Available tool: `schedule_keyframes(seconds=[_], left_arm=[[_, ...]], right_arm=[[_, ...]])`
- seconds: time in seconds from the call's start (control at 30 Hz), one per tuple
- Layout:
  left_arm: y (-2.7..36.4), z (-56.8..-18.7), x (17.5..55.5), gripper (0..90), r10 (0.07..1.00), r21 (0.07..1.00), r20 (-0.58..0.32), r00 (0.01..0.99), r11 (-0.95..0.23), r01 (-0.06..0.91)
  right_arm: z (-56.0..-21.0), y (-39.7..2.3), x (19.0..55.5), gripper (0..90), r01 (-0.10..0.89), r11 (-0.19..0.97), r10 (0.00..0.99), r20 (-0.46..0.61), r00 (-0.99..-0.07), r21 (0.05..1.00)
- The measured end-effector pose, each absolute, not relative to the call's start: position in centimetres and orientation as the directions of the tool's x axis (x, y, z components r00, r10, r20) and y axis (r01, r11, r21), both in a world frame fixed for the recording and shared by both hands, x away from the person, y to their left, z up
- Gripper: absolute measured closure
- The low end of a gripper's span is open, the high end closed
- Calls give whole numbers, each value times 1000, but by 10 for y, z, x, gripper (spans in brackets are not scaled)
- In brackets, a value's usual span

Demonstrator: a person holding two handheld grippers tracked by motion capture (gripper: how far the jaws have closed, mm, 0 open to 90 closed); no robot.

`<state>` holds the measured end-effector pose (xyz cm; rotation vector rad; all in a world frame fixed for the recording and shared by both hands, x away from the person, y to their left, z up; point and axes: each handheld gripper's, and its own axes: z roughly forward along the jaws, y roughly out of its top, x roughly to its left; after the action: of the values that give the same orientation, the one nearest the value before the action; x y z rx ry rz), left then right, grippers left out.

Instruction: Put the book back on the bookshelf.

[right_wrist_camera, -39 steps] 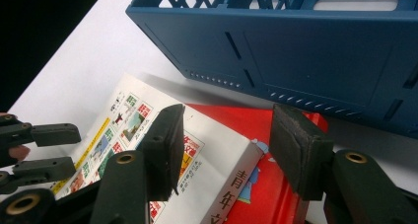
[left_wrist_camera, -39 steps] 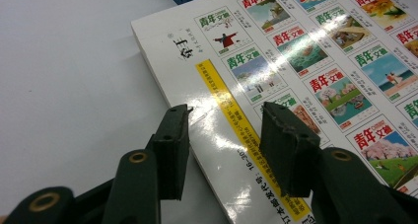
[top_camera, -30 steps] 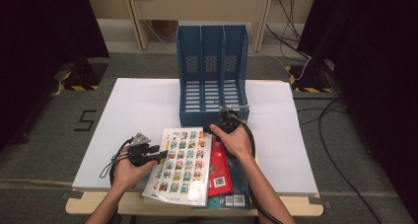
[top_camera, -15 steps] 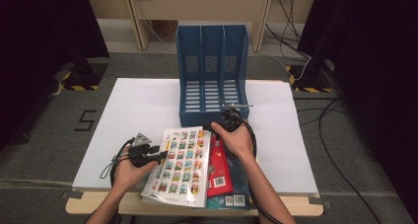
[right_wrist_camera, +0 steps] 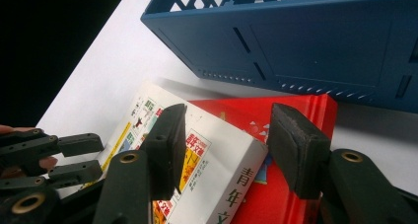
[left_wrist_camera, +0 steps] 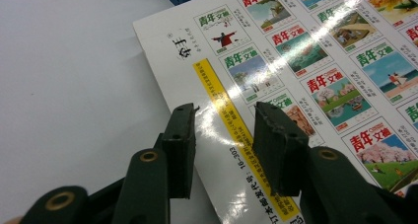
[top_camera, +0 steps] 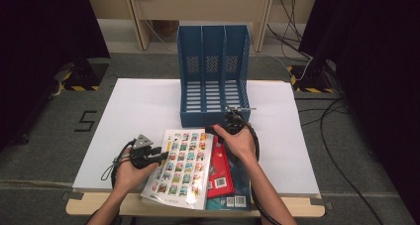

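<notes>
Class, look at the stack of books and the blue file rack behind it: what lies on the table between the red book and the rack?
Nothing: in the right gripper view, a bare strip of white table separates the red book from the blue file rack.

Each forearm is bare, with no sleeve showing at the wrist. The left hand-held gripper [top_camera: 161, 154] is black, with a grey three-cornered plate on top and a black cable looping from its back. The right hand-held gripper [top_camera: 232, 117] is black too, trailing a looped black cable. Up close, both have flat, dark, matt pads on black arms joined by brass-coloured rivets.
</notes>
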<state>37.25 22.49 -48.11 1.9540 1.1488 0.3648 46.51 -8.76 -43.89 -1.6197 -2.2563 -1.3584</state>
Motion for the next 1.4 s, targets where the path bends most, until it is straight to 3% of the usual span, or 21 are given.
schedule_keyframes(seconds=[0.47,1.23,1.4], left_arm=[[223,-481,371,588,836,770,-142,530,-243,589],[223,-481,370,579,839,772,-142,525,-238,590],[224,-482,371,573,838,771,-143,526,-239,590]], right_arm=[[-436,-87,461,467,794,102,765,463,-448,600],[-440,-87,457,480,829,46,742,537,-402,558],[-438,-91,456,509,844,8,708,593,-384,537]])
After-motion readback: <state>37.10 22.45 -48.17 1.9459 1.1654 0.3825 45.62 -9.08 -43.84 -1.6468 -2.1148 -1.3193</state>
